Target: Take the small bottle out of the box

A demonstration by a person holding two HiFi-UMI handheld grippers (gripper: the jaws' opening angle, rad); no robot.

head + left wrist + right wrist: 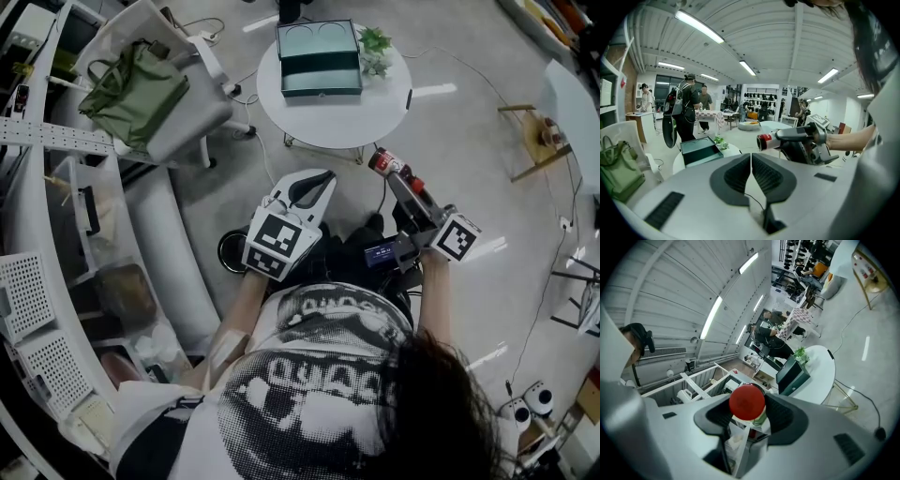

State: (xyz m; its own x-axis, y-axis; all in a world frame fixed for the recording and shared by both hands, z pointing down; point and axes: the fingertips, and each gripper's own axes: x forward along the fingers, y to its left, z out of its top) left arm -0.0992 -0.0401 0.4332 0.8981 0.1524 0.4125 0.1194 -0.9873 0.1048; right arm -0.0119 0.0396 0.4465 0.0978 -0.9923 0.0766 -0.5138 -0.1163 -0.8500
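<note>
Red-capped small bottle (747,401) sits clamped in the right gripper (749,414), teal box (319,58) at twelve o'clock; loosening would likely drop it to the floor (469,141); left gripper (751,173) closed, empty

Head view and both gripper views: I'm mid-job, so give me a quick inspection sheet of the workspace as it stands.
Surface: round white table, ahead of the person, mostly bare.
Job's things: dark green box on the table, lid open; small bottle with a red cap, out of the box and off the table.
Clutter: small green plant on the table, beside the box.
Grippers: left gripper jaws together, nothing between them; right gripper jaws closed on the small bottle, cap pointing away from the person.
Cables: thin cable on the floor to the right of the table.
Surroundings: white chair carrying a green bag; people standing in the background.
</note>
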